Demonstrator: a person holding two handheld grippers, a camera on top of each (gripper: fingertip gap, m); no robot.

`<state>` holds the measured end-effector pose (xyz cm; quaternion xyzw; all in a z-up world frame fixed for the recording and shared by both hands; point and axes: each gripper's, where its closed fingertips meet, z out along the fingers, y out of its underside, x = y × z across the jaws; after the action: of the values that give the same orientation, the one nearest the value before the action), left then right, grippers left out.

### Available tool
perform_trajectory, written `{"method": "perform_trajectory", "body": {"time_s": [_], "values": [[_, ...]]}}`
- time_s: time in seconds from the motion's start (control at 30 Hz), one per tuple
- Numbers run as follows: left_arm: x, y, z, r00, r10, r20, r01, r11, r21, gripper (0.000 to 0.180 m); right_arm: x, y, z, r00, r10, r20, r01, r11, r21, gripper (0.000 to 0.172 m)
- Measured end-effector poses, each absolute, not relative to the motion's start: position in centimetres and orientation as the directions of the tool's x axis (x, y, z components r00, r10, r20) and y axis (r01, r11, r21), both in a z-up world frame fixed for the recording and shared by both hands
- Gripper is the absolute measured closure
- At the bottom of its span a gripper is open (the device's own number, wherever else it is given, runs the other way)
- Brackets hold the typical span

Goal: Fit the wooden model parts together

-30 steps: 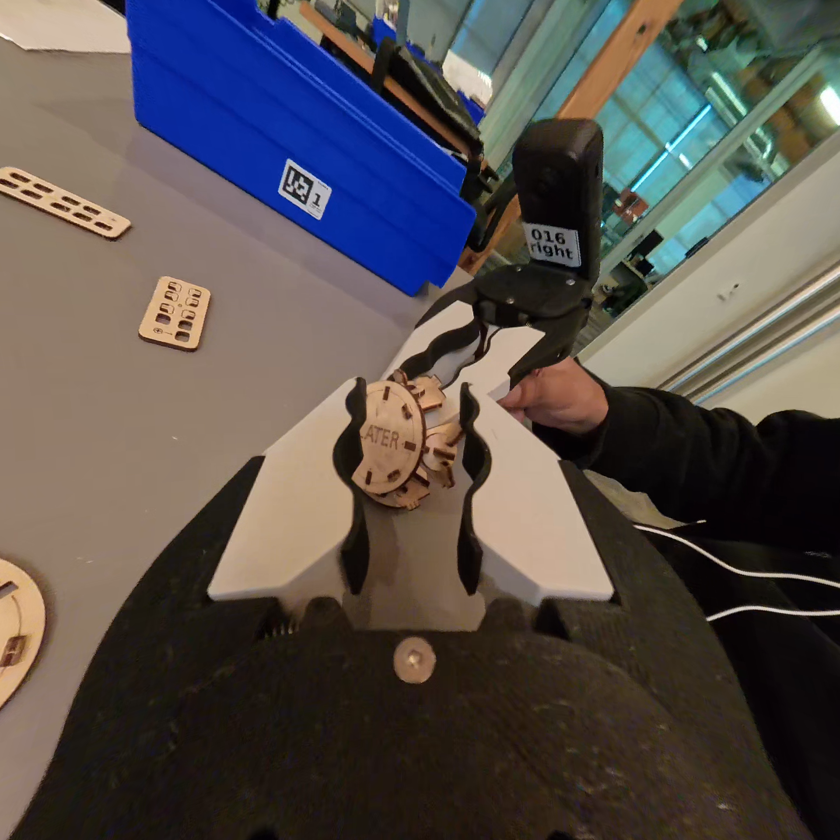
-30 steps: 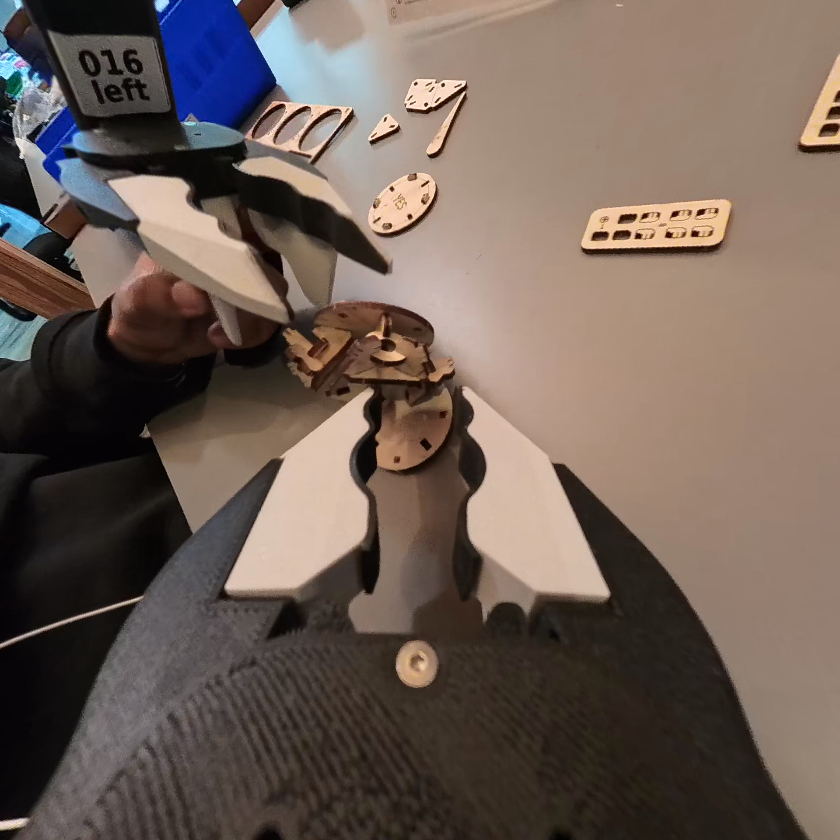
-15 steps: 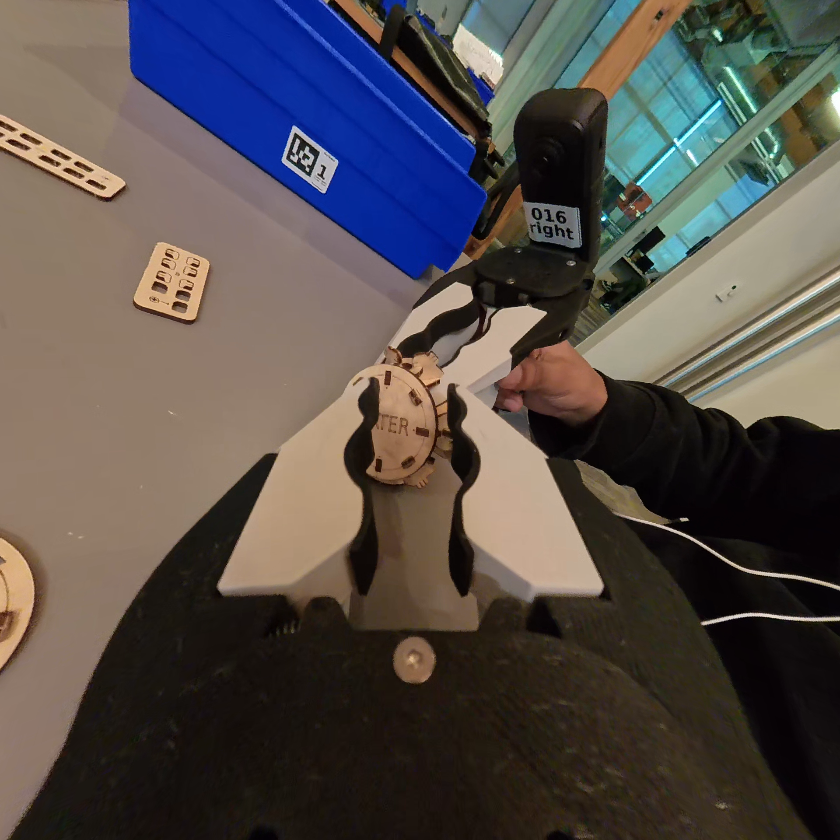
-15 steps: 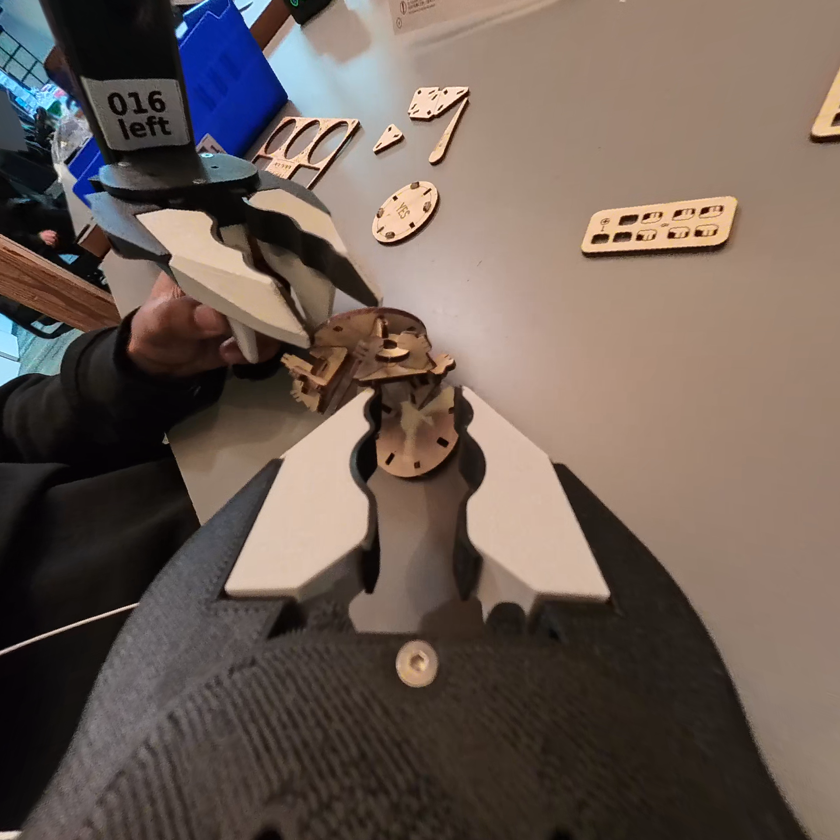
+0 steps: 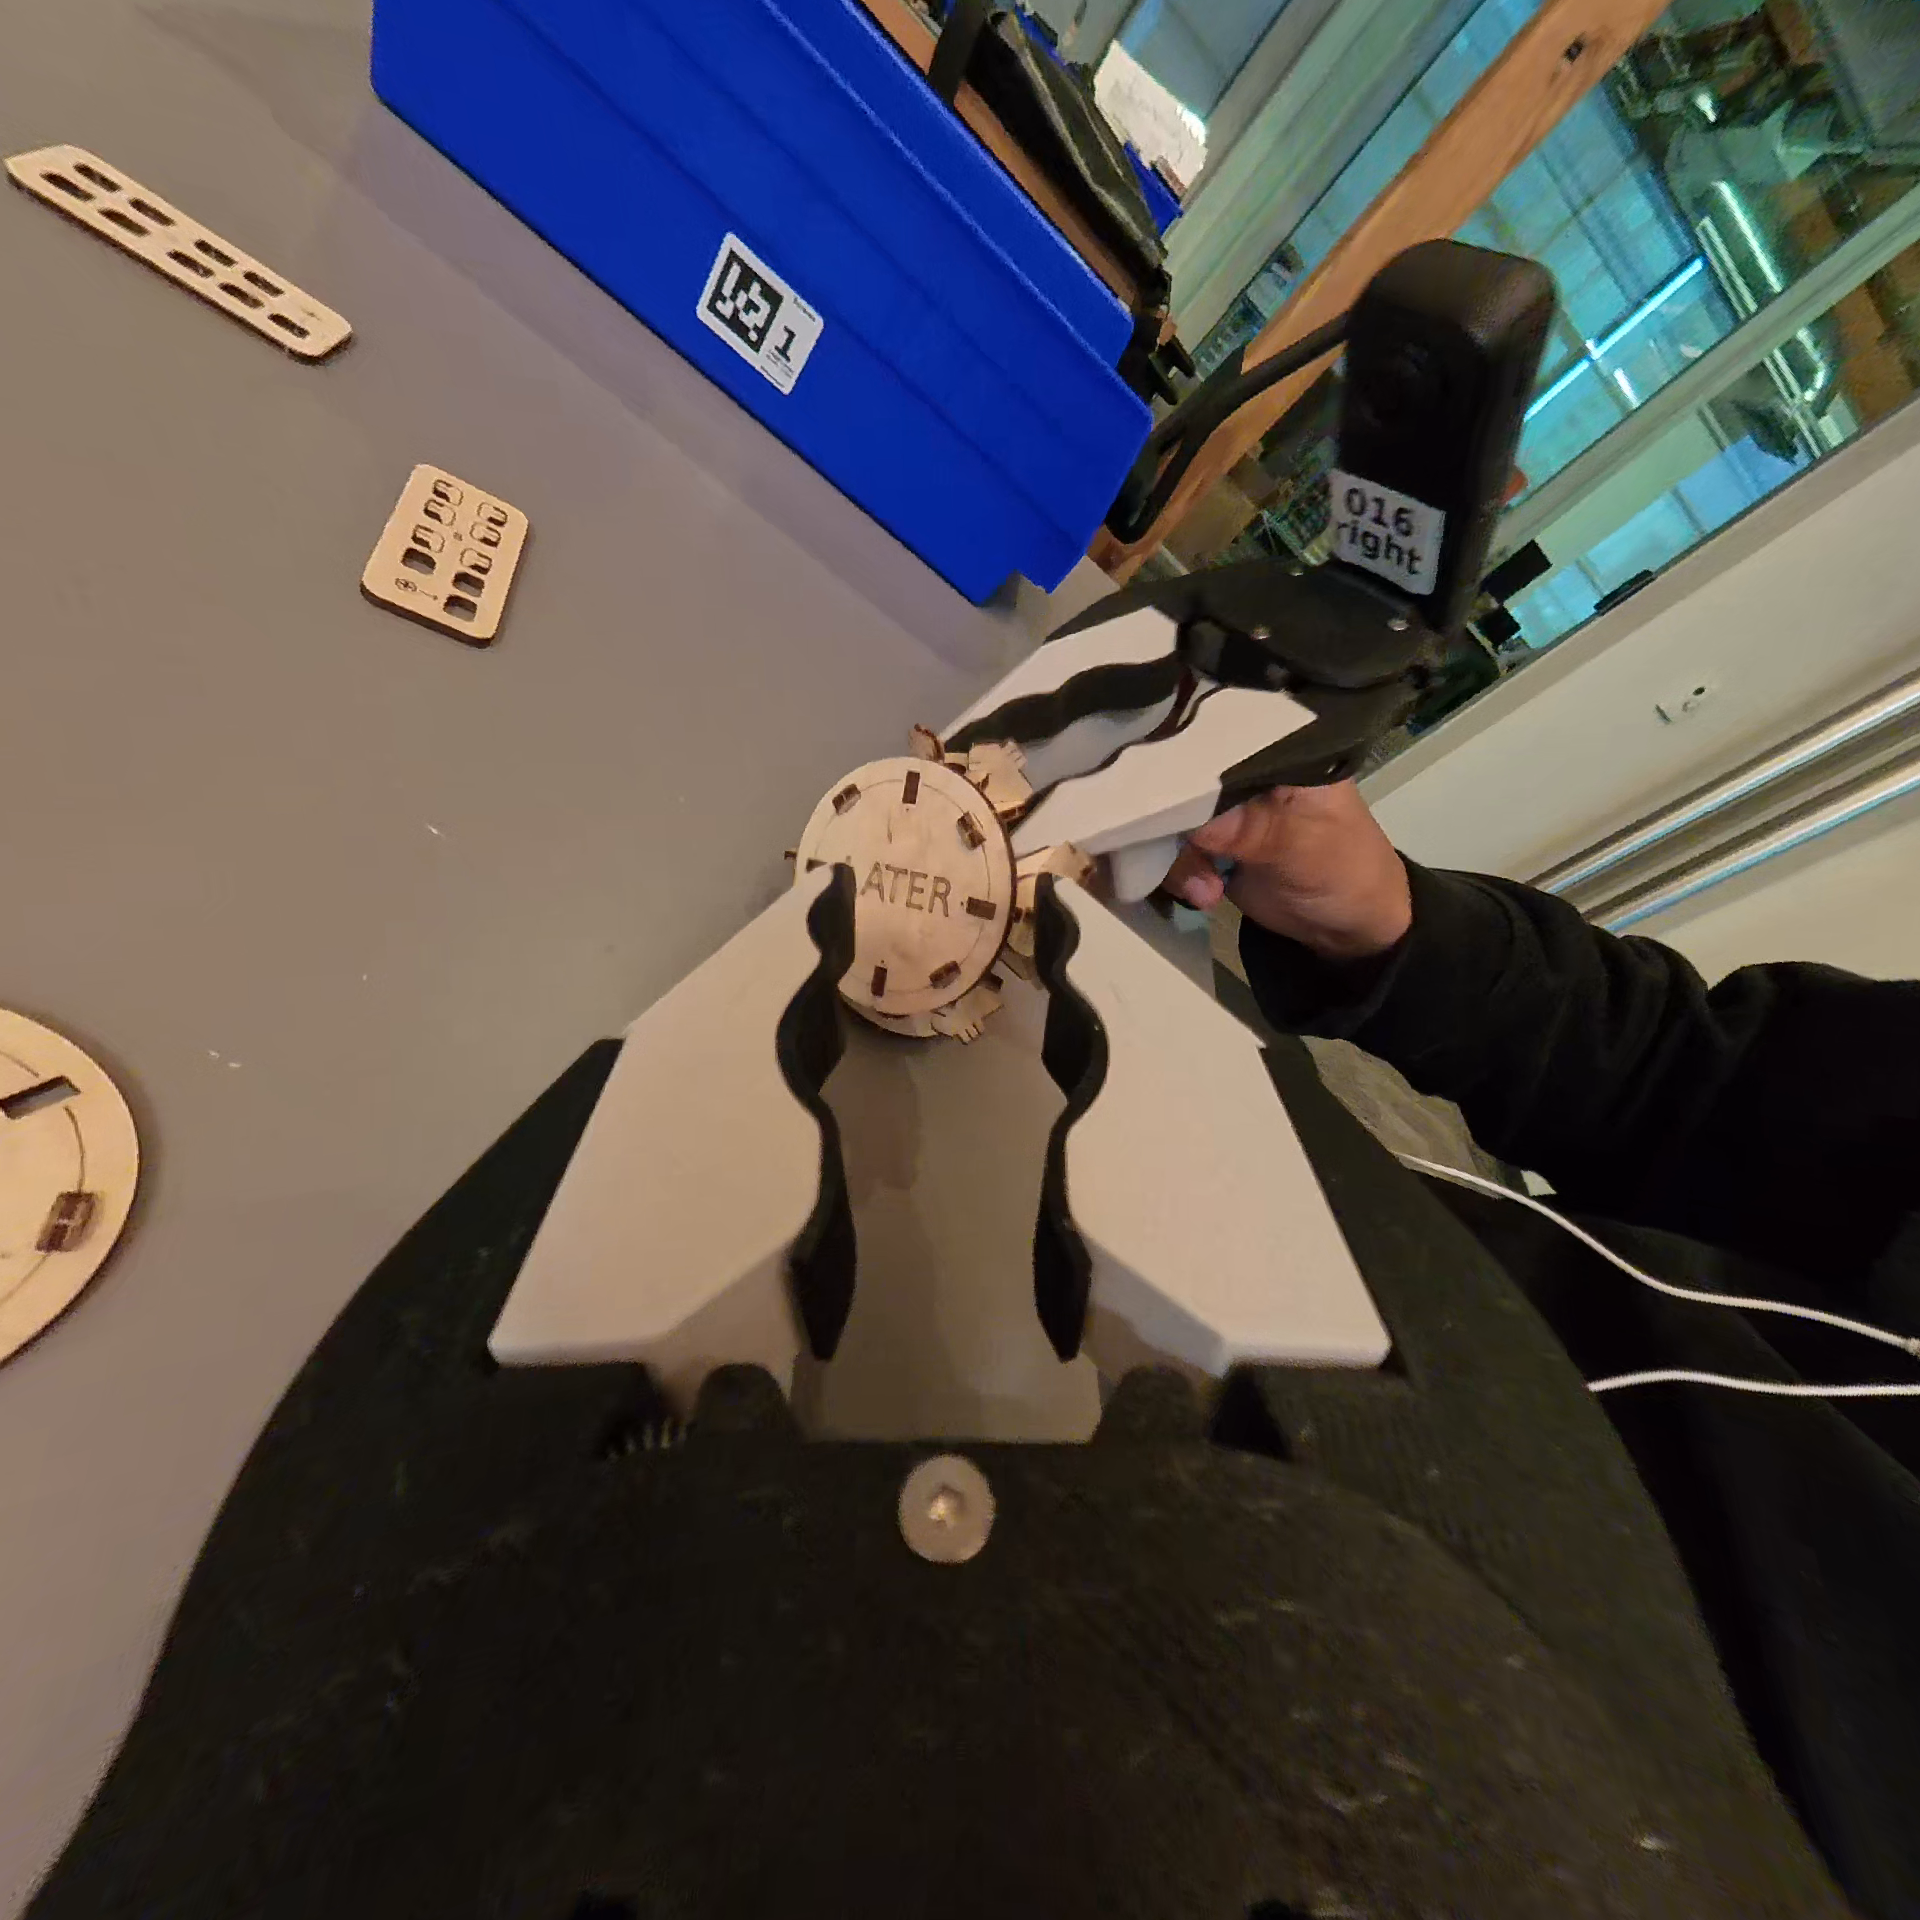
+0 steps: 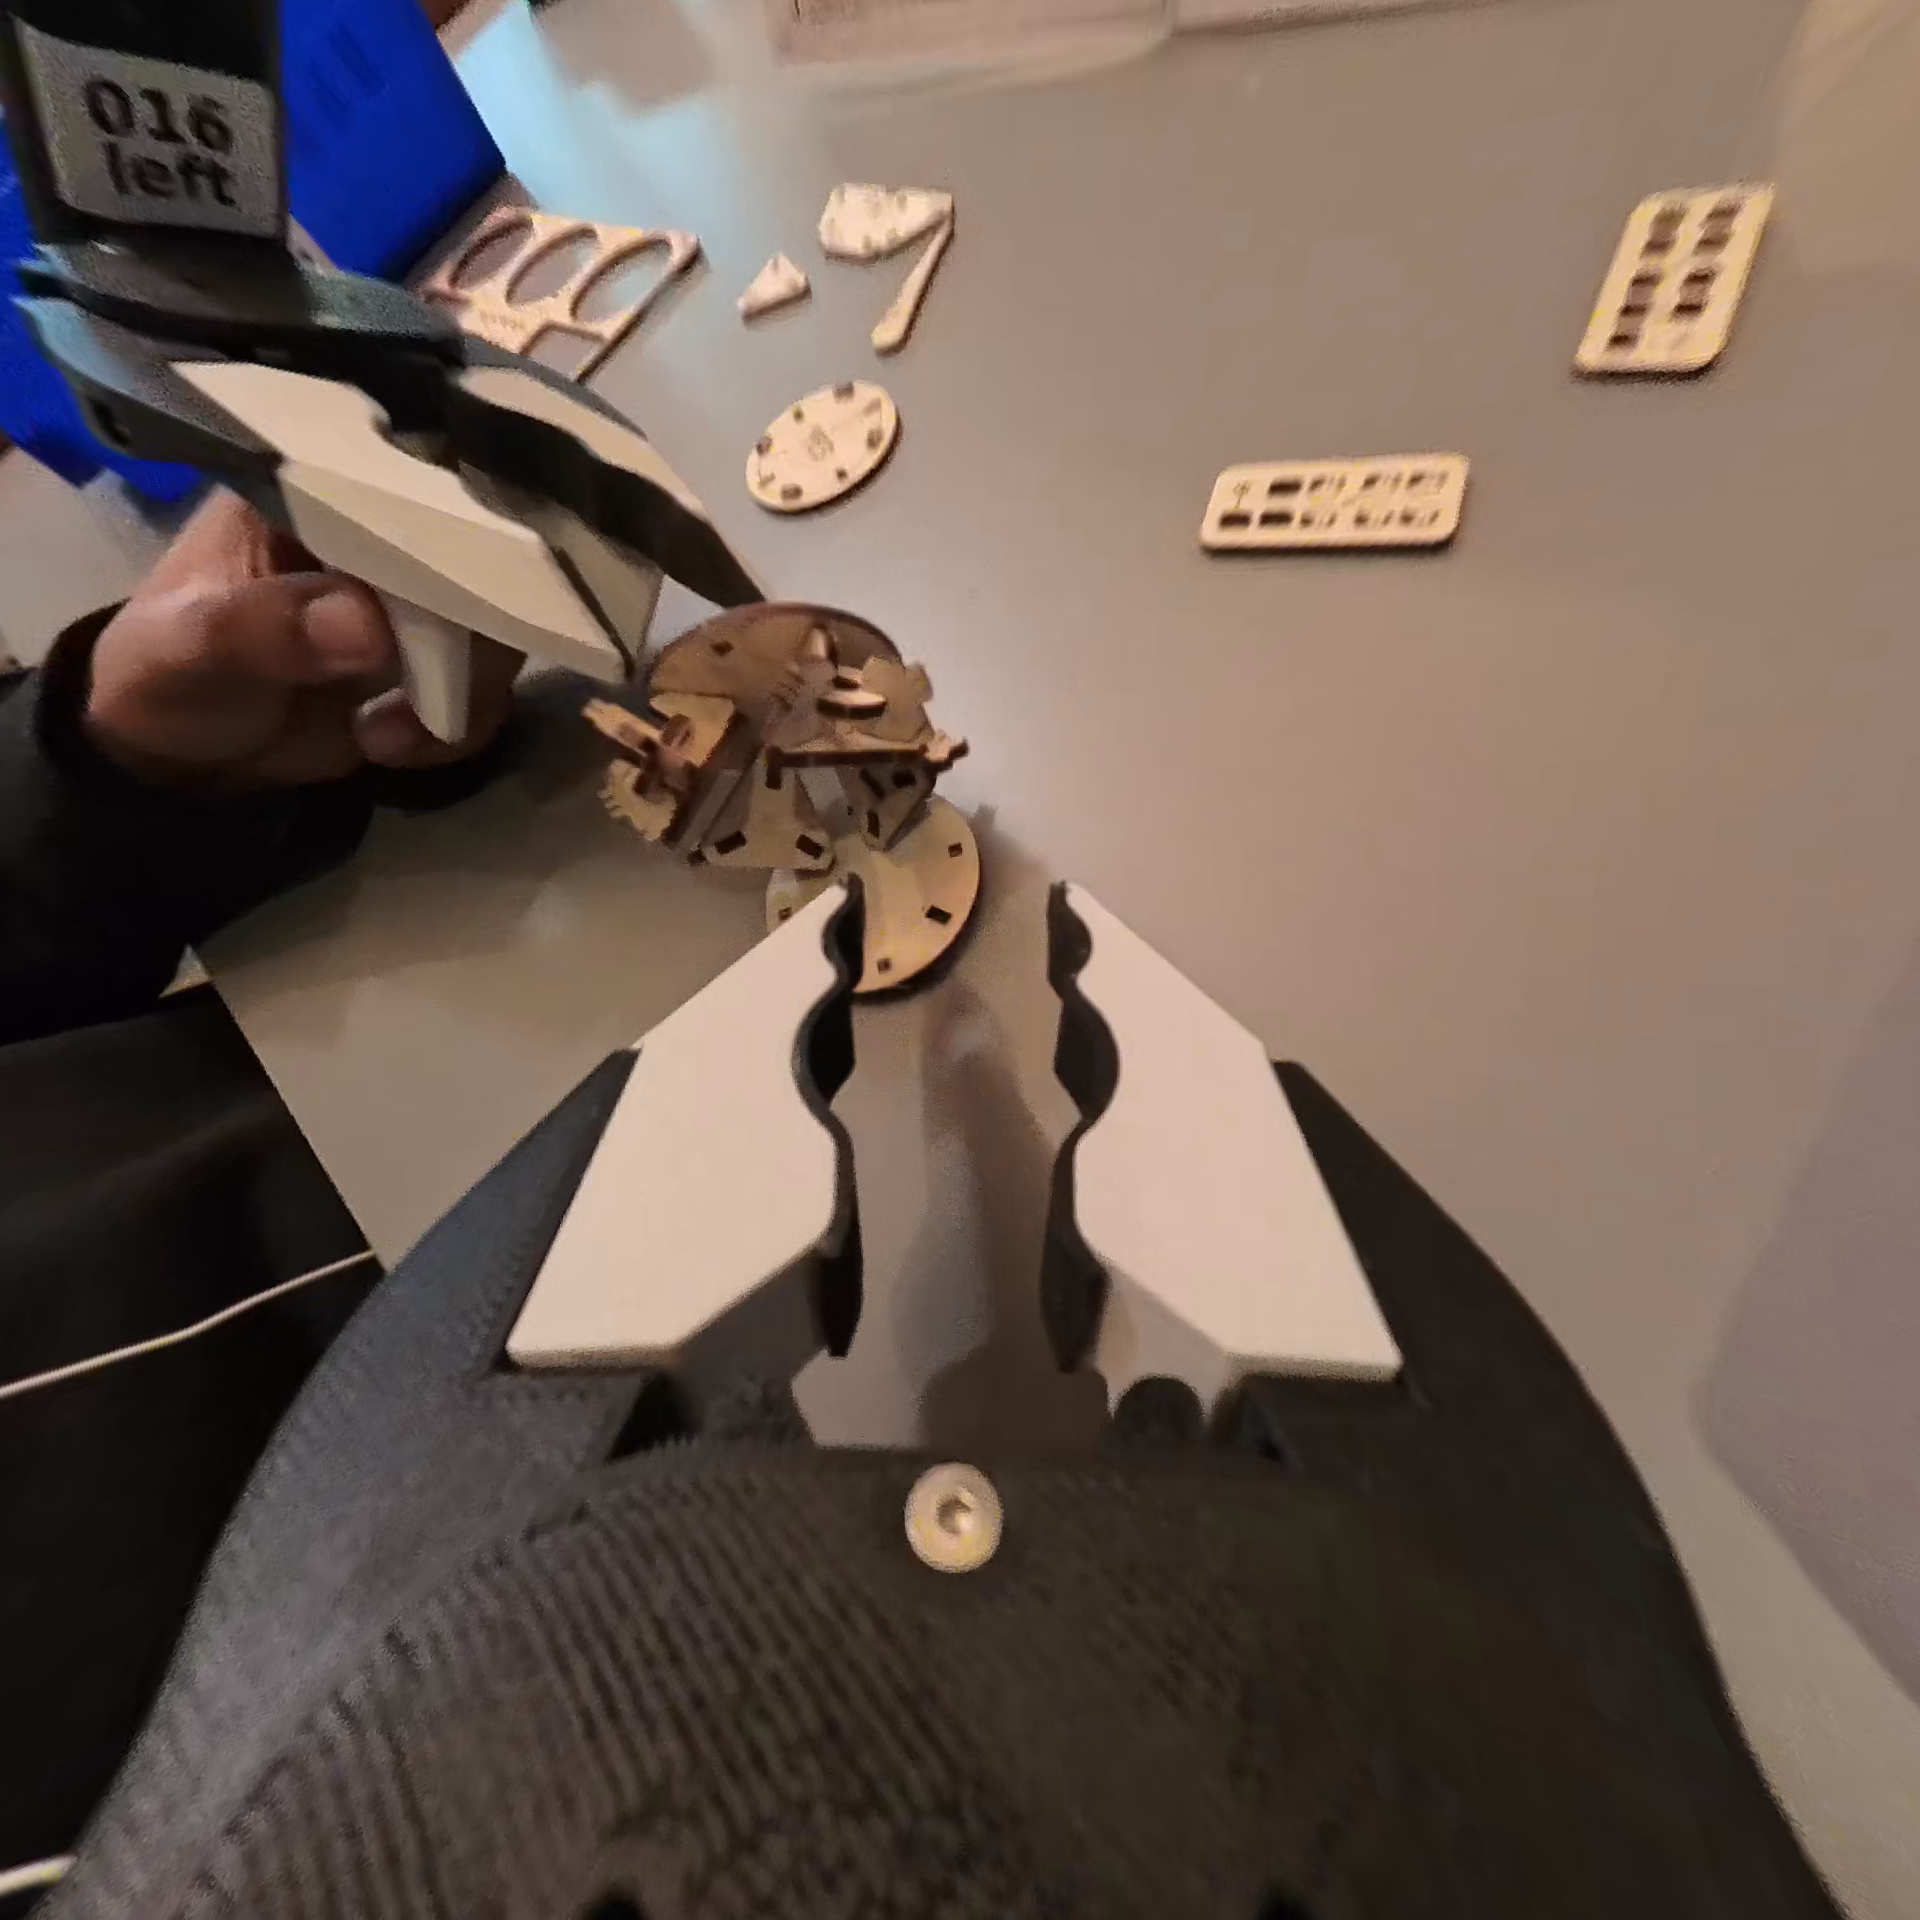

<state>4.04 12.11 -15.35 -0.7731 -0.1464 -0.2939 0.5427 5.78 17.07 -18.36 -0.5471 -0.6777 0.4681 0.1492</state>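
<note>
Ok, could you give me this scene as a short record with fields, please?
Surface: grey table
Left gripper: closed on the wooden wheel assembly, pads at its disc rim
Right gripper: open, left pad touching the assembly's other disc, right pad apart
Around: blue bin, slotted wooden plates, small wooden disc

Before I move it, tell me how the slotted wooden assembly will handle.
The wooden assembly is probably light and stiff, since it is built from thin plywood discs. Its protruding tabs look fragile; pressure there may snap them or loosen slotted joints.
</note>
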Motion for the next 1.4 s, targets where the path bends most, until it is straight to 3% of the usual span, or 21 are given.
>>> {"method": "perform_trajectory", "body": {"time_s": [0.17,0.4,0.97,1.4], "values": [[4.1,11.9,-15.7,0.758,-0.079,0.648,0.578,-0.379,-0.722,0.150,6.5,16.9,-15.6,-0.344,0.912,-0.224,0.435,-0.056,-0.899,0.172],[4.9,11.9,-15.8,0.727,-0.114,0.678,0.587,-0.410,-0.698,0.153,5.8,13.6,-18.2,-0.267,0.897,-0.352,0.598,-0.132,-0.791,0.172],[5.3,12.1,-16.7,0.731,-0.084,0.677,0.574,-0.460,-0.677,0.162,4.9,13.1,-18.6,-0.250,0.838,-0.484,0.648,-0.226,-0.727,0.172],[5.4,12.2,-16.9,0.738,-0.074,0.671,0.569,-0.468,-0.676,0.169,4.8,13.5,-17.9,-0.255,0.826,-0.502,0.619,-0.260,-0.742,0.172]]}}
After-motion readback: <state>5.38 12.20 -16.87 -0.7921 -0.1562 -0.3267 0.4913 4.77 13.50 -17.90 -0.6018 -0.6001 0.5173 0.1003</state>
